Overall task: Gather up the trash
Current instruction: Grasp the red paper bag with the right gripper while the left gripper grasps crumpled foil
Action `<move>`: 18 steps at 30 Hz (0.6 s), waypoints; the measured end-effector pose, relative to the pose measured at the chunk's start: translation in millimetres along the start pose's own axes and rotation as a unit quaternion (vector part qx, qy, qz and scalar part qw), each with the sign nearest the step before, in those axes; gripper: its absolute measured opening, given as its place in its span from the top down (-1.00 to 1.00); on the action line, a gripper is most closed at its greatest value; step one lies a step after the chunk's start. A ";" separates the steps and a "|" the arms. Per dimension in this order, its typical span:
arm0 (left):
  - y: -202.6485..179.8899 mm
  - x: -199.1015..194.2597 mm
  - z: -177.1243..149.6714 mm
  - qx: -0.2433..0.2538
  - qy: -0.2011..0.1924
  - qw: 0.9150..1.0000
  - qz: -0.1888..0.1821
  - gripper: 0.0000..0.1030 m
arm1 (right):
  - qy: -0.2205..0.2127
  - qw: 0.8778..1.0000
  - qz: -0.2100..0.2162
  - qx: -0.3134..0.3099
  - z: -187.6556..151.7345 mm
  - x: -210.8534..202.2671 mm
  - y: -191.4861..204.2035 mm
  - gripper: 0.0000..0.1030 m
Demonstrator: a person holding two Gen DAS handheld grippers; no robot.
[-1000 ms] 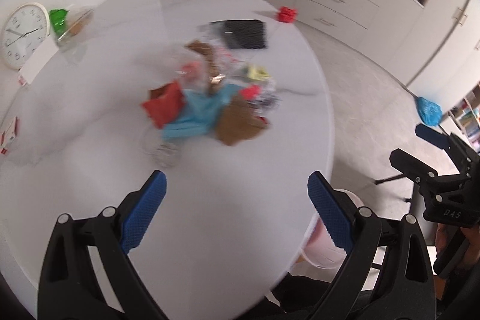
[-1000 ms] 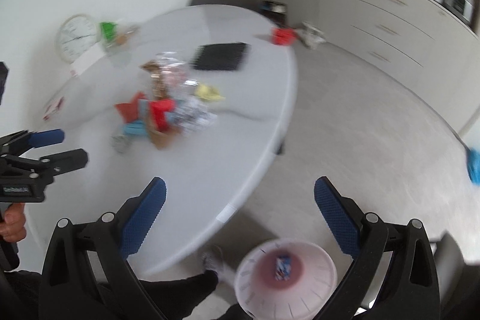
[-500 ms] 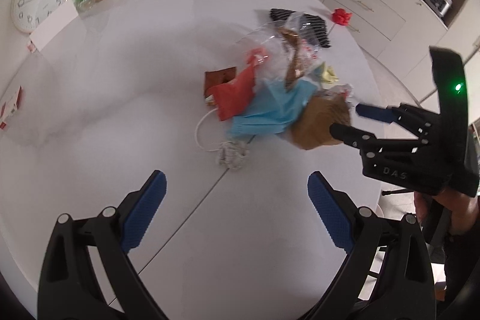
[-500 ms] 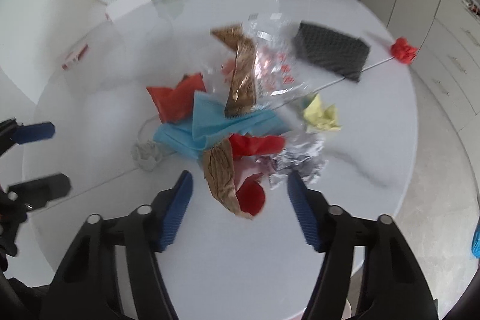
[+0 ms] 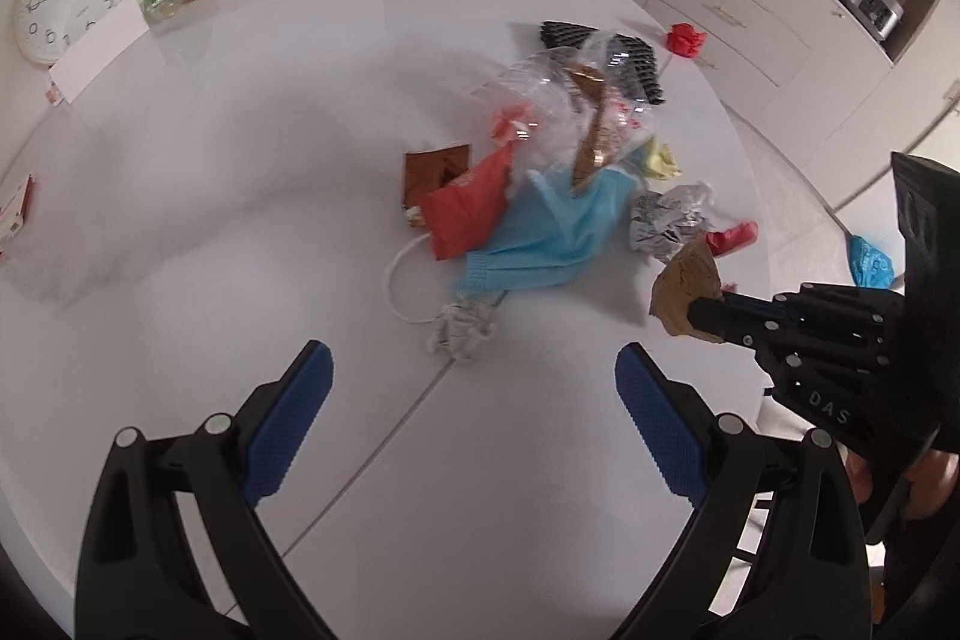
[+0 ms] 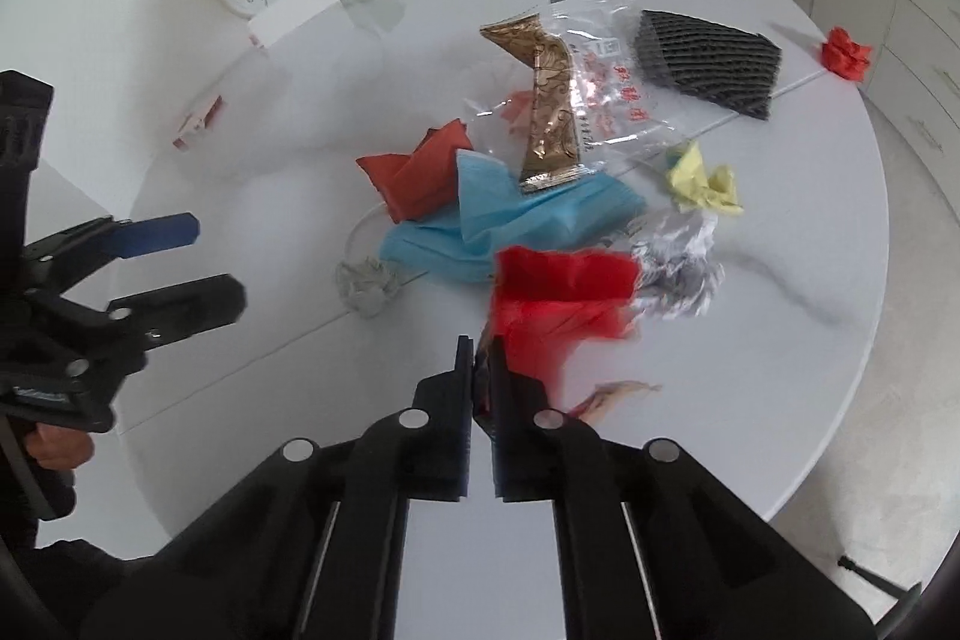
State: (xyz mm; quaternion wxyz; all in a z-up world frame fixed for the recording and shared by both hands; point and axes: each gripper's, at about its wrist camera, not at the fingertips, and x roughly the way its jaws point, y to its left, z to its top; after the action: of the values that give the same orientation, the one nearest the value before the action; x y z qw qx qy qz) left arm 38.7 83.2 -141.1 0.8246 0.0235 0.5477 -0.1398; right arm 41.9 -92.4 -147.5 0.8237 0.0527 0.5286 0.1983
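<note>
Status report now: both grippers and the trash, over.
Left gripper open, empty. Right gripper shut on brown paper scrap. Trash pile remains on table.

both wrist views above shared table (image 5: 252,172)

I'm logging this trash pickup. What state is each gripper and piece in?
left gripper: open, empty
right gripper: shut on brown wrapper
blue face mask: lying crumpled on table
clear plastic bag: lying flat, empty
red wrapper: blurred, cannot tell
</note>
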 end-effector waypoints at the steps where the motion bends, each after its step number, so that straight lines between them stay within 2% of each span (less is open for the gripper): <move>1: -6.3 0.3 0.2 0.007 0.000 1.000 -0.005 -0.77 | -0.003 1.000 -0.001 0.005 -4.5 -6.1 -3.3 0.89; 7: -54.3 14.3 10.1 0.056 -0.005 0.998 -0.033 -0.77 | -0.021 0.998 -0.018 0.049 -36.8 -43.6 -35.5 0.89; 11: -94.1 33.0 23.8 0.092 -0.012 0.994 -0.055 -0.77 | -0.031 0.995 -0.044 0.084 -58.7 -69.1 -56.5 0.89; 16: -149.9 73.2 42.8 0.150 -0.025 0.988 -0.034 -0.62 | -0.041 0.988 -0.073 0.132 -90.9 -93.9 -86.7 0.89; 18: -160.7 89.2 50.1 0.155 -0.021 0.987 -0.026 -0.57 | -0.043 0.984 -0.080 0.151 -102.0 -99.4 -95.9 0.89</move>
State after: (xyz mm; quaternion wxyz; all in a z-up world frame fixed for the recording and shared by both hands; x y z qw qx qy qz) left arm 74.6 -98.9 -183.8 0.8182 0.1337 0.5025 -0.2451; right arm -59.1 -230.7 -135.9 0.8415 0.1426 0.5190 0.0471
